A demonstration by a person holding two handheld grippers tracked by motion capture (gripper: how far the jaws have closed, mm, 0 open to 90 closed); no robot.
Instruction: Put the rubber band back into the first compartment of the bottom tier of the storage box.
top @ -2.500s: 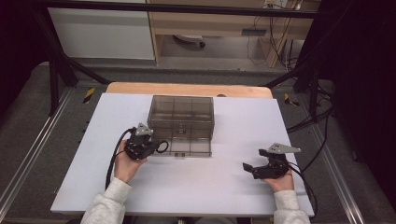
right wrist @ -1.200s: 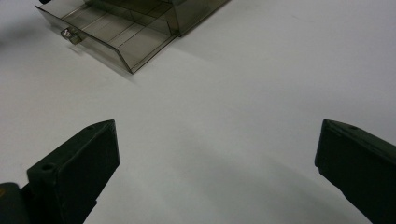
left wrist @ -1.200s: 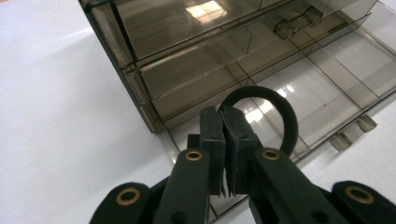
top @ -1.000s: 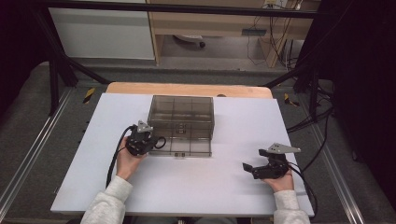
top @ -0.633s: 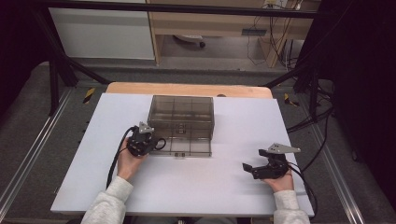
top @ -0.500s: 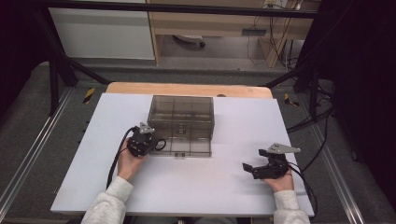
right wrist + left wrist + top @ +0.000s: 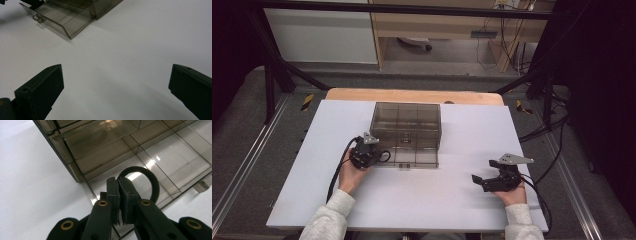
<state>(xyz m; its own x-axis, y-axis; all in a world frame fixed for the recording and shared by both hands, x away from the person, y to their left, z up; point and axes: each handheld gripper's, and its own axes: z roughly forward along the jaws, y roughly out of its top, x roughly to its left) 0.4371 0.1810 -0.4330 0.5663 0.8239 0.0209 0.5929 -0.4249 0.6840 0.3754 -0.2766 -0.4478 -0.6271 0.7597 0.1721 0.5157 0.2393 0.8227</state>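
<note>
Black rubber ring (image 7: 147, 178): clamped in left tongs (image 7: 119, 200), hanging directly over pulled-out smoky transparent plastic drawer (image 7: 160, 167). Right tongs (image 7: 115, 85): spread wide, empty, well apart on white bench (image 7: 422, 195).

left hand-held gripper (image 7: 119, 195): jaws pinched | right hand-held gripper (image 7: 115, 92): jaws wide

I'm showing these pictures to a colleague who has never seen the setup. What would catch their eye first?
Probably the smoky transparent plastic drawer box in the middle of the white table, its bottom drawer pulled out. At the drawer's left end, the left gripper is shut on a black rubber ring above a compartment. The right gripper rests open on bare table at the right.
</note>
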